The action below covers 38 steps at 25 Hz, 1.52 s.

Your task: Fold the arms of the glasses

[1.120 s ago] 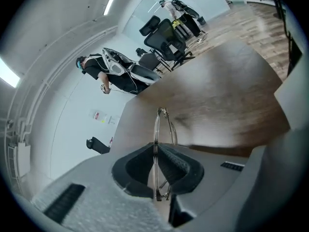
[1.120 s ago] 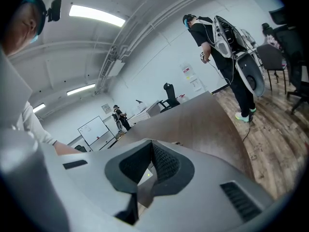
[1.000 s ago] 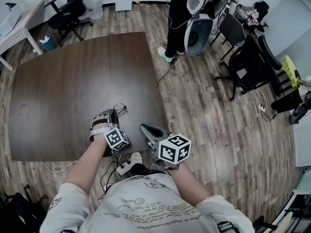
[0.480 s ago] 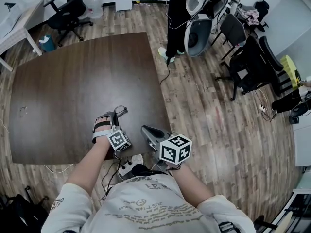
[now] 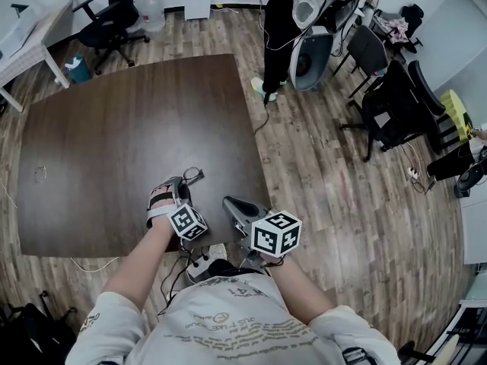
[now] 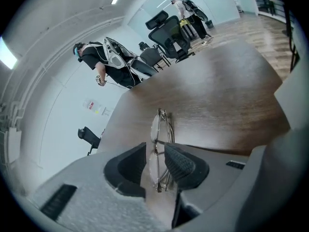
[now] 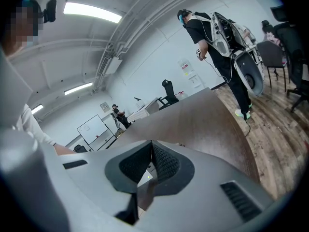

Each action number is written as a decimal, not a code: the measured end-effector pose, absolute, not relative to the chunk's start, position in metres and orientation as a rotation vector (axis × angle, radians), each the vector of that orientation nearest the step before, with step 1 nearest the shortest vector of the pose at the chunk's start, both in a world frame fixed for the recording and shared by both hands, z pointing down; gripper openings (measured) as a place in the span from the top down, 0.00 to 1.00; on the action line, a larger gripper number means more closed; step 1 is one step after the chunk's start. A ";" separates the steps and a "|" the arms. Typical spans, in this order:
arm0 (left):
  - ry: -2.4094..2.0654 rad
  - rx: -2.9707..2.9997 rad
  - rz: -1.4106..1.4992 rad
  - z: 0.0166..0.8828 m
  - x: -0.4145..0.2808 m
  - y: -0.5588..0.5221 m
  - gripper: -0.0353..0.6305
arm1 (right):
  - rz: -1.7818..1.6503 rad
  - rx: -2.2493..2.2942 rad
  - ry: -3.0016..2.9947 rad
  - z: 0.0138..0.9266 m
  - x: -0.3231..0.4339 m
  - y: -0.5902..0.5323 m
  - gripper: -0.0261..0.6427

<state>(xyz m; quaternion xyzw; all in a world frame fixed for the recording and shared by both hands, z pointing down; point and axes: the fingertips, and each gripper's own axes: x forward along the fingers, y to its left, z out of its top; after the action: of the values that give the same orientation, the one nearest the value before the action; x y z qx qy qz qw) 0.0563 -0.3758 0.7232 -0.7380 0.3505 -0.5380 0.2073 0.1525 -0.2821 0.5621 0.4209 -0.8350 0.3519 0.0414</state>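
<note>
Thin wire-rimmed glasses (image 6: pixel 161 129) lie on the dark brown table (image 6: pixel 217 105) near its front edge, seen edge-on, their arms close against the frame. My left gripper (image 6: pixel 155 151) straddles them. Its jaws have just been opening and now stand apart, with the near lens in the gap and the pads off it. From the head view the glasses (image 5: pixel 190 176) poke out past the left gripper (image 5: pixel 178 187). My right gripper (image 5: pixel 230 203) hovers shut and empty just right of it, over the table's corner. In its own view the right gripper's (image 7: pixel 151 151) pads meet.
A person (image 5: pixel 278 21) stands beyond the table's far right corner beside equipment. Office chairs (image 5: pixel 388 105) fill the right side. A power strip (image 5: pixel 199 261) and cables lie on the wood floor below the front edge. A white desk (image 5: pixel 30 36) stands at far left.
The left gripper's jaws have spread apart around the glasses, letting go of them. Both hands have stayed almost in place.
</note>
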 end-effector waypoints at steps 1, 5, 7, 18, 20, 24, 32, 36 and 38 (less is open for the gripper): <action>0.994 -2.081 -1.483 0.719 0.056 -0.373 0.75 | 1.071 1.283 -2.562 0.561 0.151 -0.282 0.94; 1.122 -2.248 -1.394 0.695 0.053 -0.361 0.75 | 1.056 1.260 -2.588 0.554 0.142 -0.282 0.94; 1.192 -2.339 -1.346 0.682 0.049 -0.356 0.79 | 1.049 1.247 -2.604 0.551 0.136 -0.284 0.94; 1.653 -2.613 -0.957 0.569 0.002 -0.329 0.92 | 0.930 1.154 -2.760 0.506 0.087 -0.291 0.94; 1.733 -2.649 -0.862 0.546 -0.009 -0.322 0.92 | 0.868 1.170 -2.795 0.488 0.082 -0.294 0.94; 1.891 -2.700 -0.667 0.502 -0.032 -0.306 0.92 | 0.727 1.219 -2.805 0.469 0.072 -0.303 0.94; 2.079 -2.633 -0.484 0.472 -0.075 -0.278 0.92 | 0.553 1.298 -2.801 0.458 0.060 -0.306 0.94; 2.136 -2.626 -0.451 0.475 -0.089 -0.276 0.92 | 0.503 1.292 -2.786 0.458 0.056 -0.305 0.94; 2.140 -2.624 -0.458 0.477 -0.089 -0.277 0.92 | 0.514 1.286 -2.778 0.461 0.057 -0.305 0.94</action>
<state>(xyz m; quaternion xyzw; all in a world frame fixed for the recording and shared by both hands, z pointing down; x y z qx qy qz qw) -0.0889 -0.2771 0.4765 -0.7607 0.6204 -0.1329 -0.1372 0.0567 -0.3048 0.4611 0.4142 -0.8948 0.1655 0.0188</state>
